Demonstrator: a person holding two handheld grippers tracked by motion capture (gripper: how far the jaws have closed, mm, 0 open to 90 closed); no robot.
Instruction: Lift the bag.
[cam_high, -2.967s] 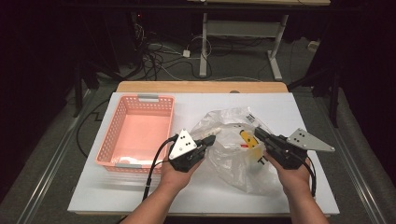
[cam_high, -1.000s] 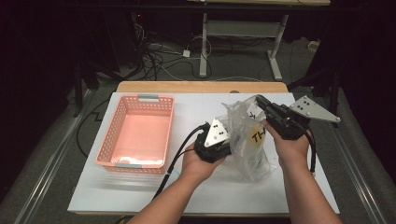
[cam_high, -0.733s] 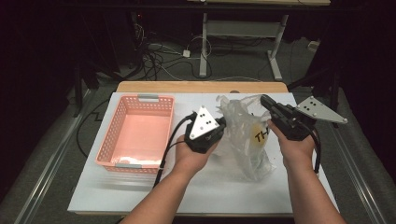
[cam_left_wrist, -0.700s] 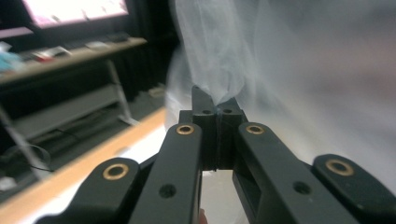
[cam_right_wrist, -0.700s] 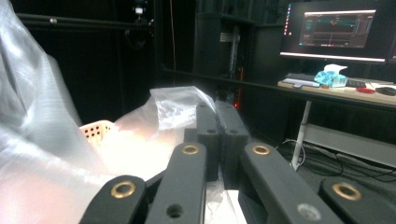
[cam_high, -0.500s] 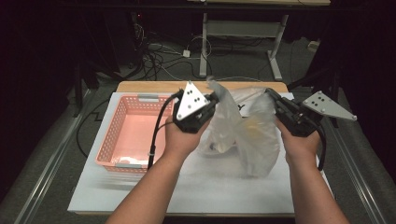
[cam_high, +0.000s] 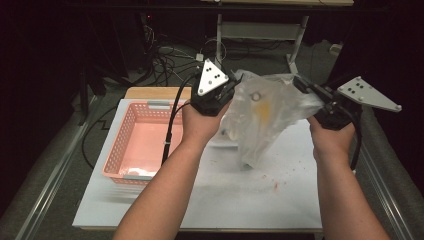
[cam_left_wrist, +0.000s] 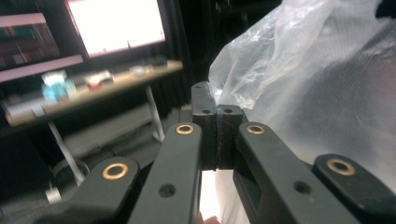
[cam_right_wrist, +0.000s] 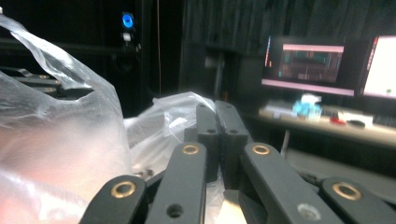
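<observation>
In the high view, a clear plastic bag (cam_high: 265, 112) hangs in the upper middle of the frame, stretched between the two tools and lifted off the white table (cam_high: 225, 185). The left hand-held gripper (cam_high: 235, 82) sits at the bag's upper left corner; in the left gripper view its jaws are pressed together with the thin film (cam_left_wrist: 299, 79) pinched at their tips. The right hand-held gripper (cam_high: 300, 84) is at the bag's upper right edge, and the right gripper view shows its jaws likewise closed on crumpled plastic (cam_right_wrist: 70, 135). Something yellow shows faintly through the bag, too blurred to identify. A pink basket (cam_high: 125, 145) stands on the table at the left of the frame, apart from the bag. Small crumbs (cam_high: 275, 186) dot the table beneath the bag.
</observation>
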